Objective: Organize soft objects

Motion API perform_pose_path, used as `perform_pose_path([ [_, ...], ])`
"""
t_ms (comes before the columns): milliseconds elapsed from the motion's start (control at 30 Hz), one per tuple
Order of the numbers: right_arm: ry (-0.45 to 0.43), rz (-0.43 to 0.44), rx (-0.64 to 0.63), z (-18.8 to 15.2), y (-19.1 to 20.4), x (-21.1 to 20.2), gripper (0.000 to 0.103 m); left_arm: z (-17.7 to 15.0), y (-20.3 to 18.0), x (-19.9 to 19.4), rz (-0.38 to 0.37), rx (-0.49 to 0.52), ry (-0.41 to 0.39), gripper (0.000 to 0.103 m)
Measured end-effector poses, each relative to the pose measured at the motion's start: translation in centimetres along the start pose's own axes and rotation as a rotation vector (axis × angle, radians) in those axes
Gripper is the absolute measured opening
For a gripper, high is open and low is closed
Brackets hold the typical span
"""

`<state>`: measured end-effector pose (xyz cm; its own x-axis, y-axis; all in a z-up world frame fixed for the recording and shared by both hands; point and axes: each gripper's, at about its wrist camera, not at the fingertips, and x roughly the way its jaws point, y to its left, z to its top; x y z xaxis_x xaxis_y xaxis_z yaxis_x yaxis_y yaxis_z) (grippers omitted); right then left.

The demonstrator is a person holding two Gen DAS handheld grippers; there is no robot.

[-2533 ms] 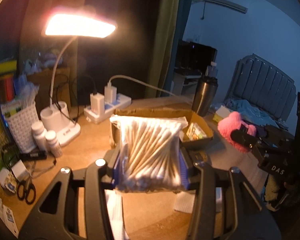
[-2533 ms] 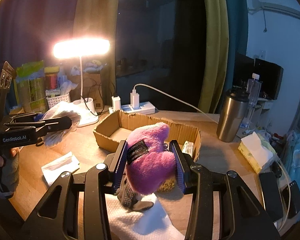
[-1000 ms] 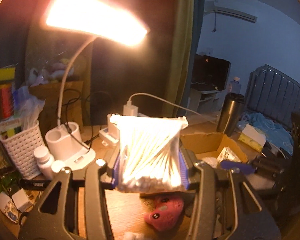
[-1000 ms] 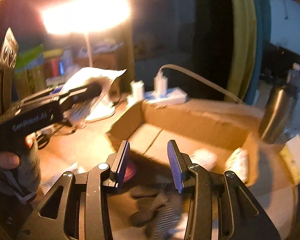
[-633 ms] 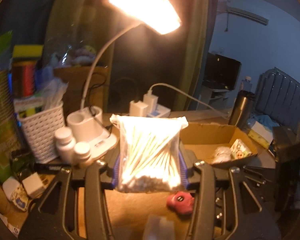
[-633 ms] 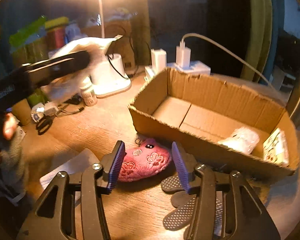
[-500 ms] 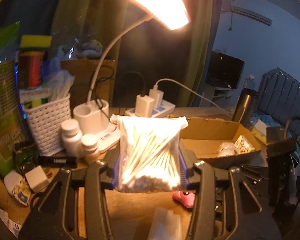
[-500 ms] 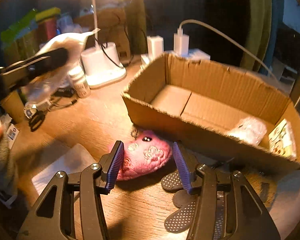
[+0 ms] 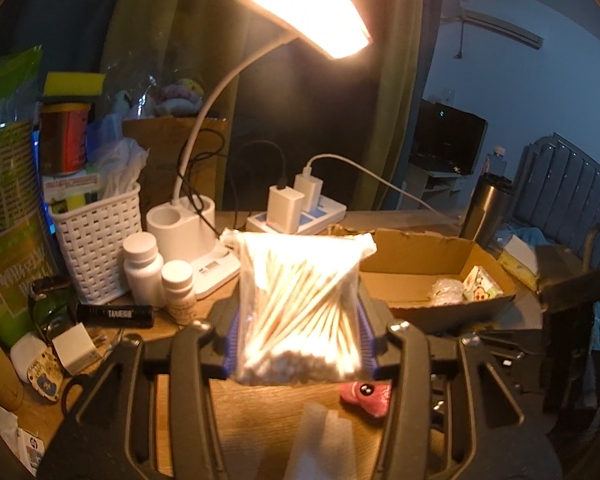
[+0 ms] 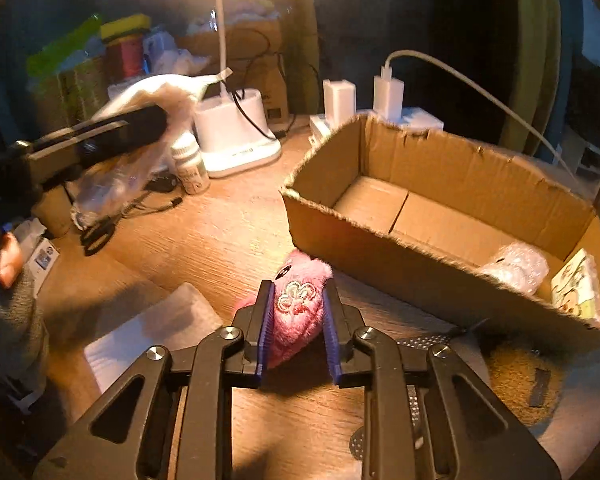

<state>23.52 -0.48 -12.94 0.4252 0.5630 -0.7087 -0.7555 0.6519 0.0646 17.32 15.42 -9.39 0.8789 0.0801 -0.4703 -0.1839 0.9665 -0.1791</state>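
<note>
- Right wrist view: the right tool (image 10: 296, 330) has its jaws closing on the pink plush toy (image 10: 296, 304), which sits between the blue pads and already bulges against them; it lies on the worktop (image 10: 228, 232) just in front of the near wall of the cardboard box (image 10: 380, 268).
- To do this step well, I would let the pads settle fully into the plush body before lifting. The fur compresses, so a shallow pinch on the pile alone could slip out.
- Lifting straight up and clearing the box's ragged near edge looks like the safest route, since the toy is close to that wall and could snag on it.
- A dark dotted glove (image 10: 424, 344) lies just to the right of the tool; keep the pads off it so only the toy comes up.
- The toy is fluffy pink with an embroidered flower patch and a small black eye, and it looks soft and squashy.
- Left wrist view: the left tool (image 9: 298, 338) is clamped on a clear bag of cotton swabs (image 9: 300, 304), held upright above the worktop and left of the box.
- Inside the box, a crinkly clear bundle (image 10: 516, 266) and a small printed packet (image 10: 578, 288) sit at the right end, so the left part is free.
</note>
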Motion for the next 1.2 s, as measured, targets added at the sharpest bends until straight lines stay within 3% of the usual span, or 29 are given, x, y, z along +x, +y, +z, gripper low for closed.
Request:
perform_pose_path([
  [267,-0.138,-0.023,-0.009,1.1,-0.6,-5.3,0.024,1.3,-2.6,0.5,-0.023,0.038,-0.011,0.047],
  [567,-0.26,-0.091,0.028,2.2,-3.9,-9.5,0.024,2.4,-5.2,2.1,-0.047,0.079,-0.008,0.047],
  [767,-0.296,-0.111,0.046,2.7,-5.7,-10.1,0.024,2.8,-6.7,3.4,-0.061,0.119,-0.009,0.047],
  [1200,-0.307,-0.116,0.072,3.5,-7.7,-7.6,0.024,2.2,-8.0,7.9,-0.076,0.145,0.069,0.047],
])
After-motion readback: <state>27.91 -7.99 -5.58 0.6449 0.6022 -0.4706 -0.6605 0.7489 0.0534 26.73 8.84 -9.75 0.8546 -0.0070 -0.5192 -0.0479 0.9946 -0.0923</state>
